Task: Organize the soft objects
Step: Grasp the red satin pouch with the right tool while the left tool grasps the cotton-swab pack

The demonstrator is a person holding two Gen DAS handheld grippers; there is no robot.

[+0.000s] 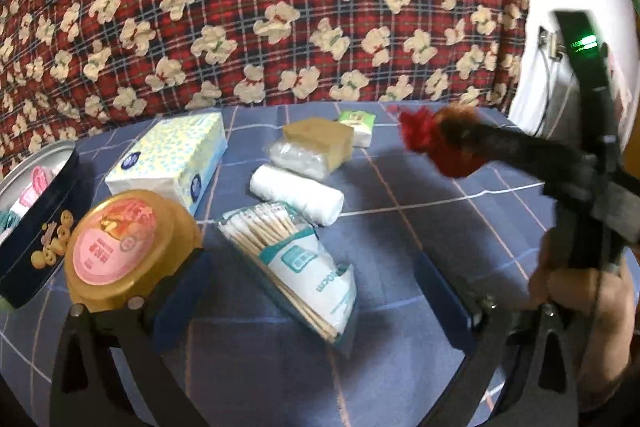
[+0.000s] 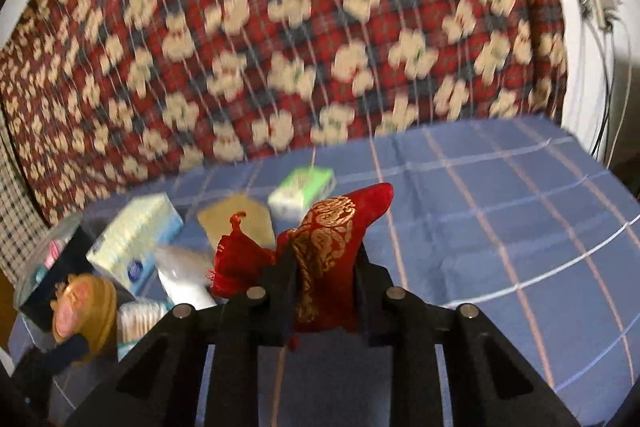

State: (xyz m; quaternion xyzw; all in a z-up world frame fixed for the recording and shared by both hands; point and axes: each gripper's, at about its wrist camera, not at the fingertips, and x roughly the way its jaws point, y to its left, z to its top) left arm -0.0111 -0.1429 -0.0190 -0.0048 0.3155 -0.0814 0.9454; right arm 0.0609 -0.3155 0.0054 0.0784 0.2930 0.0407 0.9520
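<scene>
Nearest in the left wrist view, the left gripper (image 1: 316, 291) stands with its fingers wide apart and nothing between them, above a blue checked sheet (image 1: 400, 227). Its left finger (image 1: 180, 287) overlaps a round gold-lidded tin (image 1: 120, 247); whether they touch cannot be told. Between the fingers lies a pack of cotton swabs (image 1: 288, 259), tilted on the sheet. To the near left sits a dark cookie tin (image 1: 36, 247), open, with pink and white items inside.

In the right wrist view, the right gripper (image 2: 320, 291) is clamped on a red brocade pouch (image 2: 332, 247) with gold pattern, held above the sheet; its red tassel (image 2: 236, 259) hangs to the left. The same gripper shows at the right of the left wrist view, raised, the pouch (image 1: 432, 143) blurred.

Farther on lie a white roll (image 1: 296, 195), a clear plastic packet (image 1: 296, 157) with a tan sponge block (image 1: 320, 139) on it, and, to the left, a blue-and-yellow tissue box (image 1: 172, 163). A small green-and-white tissue pack (image 1: 356, 127) lies just beyond the sponge block.

At the far edge rises a red plaid quilt (image 1: 260, 7) printed with cream bears.
</scene>
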